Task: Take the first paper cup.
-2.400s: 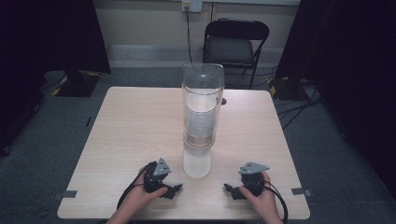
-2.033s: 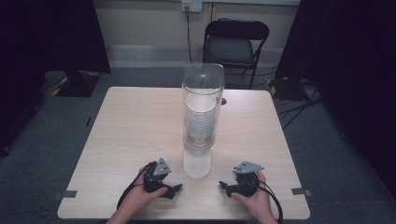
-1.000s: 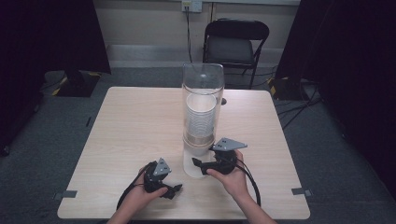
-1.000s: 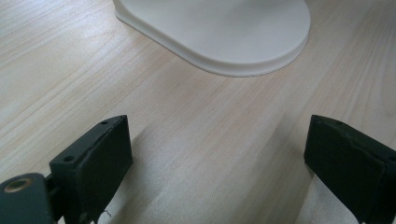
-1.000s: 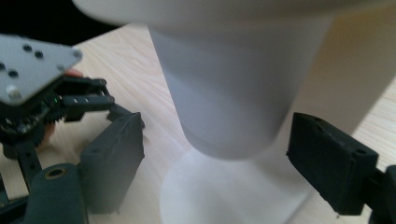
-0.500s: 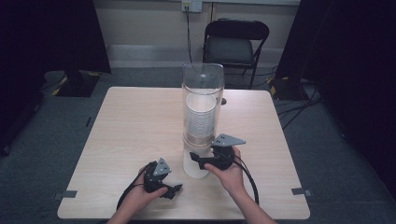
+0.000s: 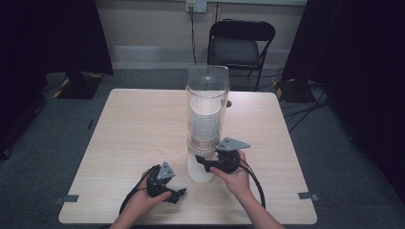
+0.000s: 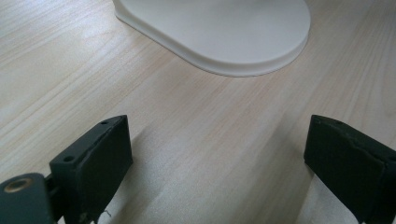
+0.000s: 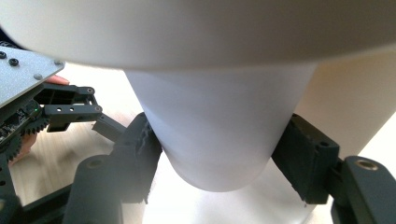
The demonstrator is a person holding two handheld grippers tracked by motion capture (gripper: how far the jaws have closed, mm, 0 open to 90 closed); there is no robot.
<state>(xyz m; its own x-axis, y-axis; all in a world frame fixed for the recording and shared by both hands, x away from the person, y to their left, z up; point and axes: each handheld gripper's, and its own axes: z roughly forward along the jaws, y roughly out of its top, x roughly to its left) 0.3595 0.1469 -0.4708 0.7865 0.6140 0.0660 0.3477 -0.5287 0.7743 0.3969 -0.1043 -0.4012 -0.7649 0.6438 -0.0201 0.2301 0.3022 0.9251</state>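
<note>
**Right gripper clamps the lowest cup under the dispenser**

A pale wooden table (image 7: 138,129) carries the scene, with grey carpet around it and a black folding chair (image 7: 241,45) behind its far edge. Near the middle of the table, towards the person's side, stands a tall cup dispenser (image 7: 207,90): a clear upright tube on a white base (image 8: 224,32), the base resting flat on the wood. Inside the tube sits a nested stack of white cups (image 7: 206,119), filling roughly the lower half of the clear section, with the upper half bare. Below the tube's lower rim the bottom cup (image 9: 210,130) pokes out, hanging over the base.

The right gripper (image 7: 203,161) reaches in from the right at that height. In the right gripper view its two black jaws sit on either side of the white cup, pads pressed against its wall; they have just been closing and now grip it. The cup is upright, its closed end pointing down, not touching the base as far as can be told.

The left gripper (image 7: 180,194) rests low on the table, just in front and to the left of the dispenser. Its jaws stand wide apart with bare wood between them, the base's rounded edge just ahead.
</note>
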